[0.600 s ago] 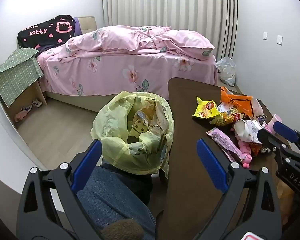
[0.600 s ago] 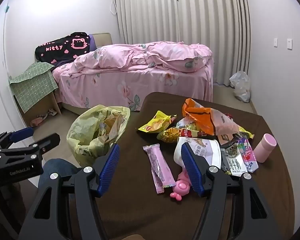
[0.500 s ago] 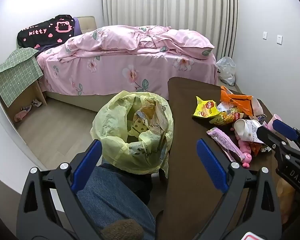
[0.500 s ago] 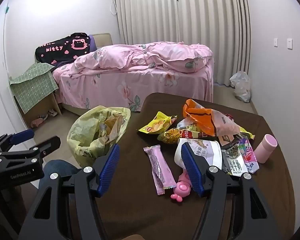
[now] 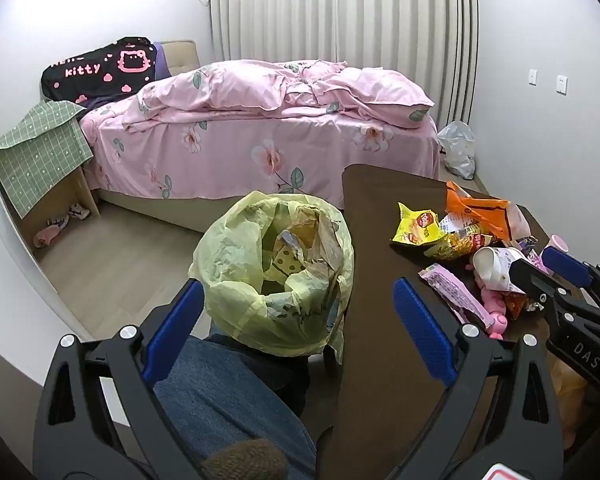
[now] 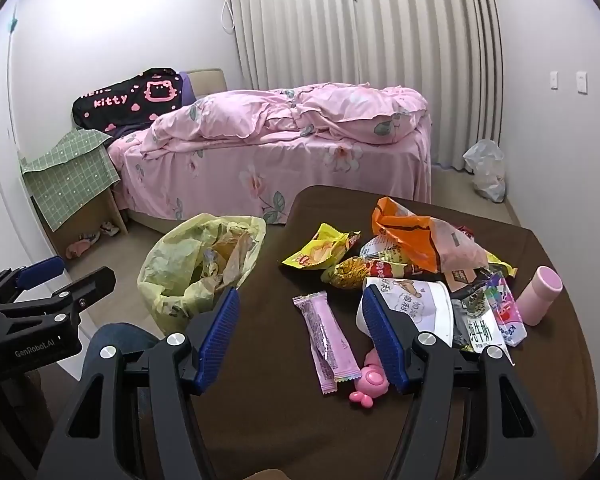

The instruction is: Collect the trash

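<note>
Two claws, left claw and right claw, hang wide and empty, unmoved from a moment before, so no pickup has begun: crumpled snack wrappers crowd the brown surface's right edge, yellow plastic trash bag beside its left edge.

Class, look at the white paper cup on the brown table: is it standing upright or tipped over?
Tipped over. The white paper cup lies on its side on the brown table, its printed wall facing up.
</note>
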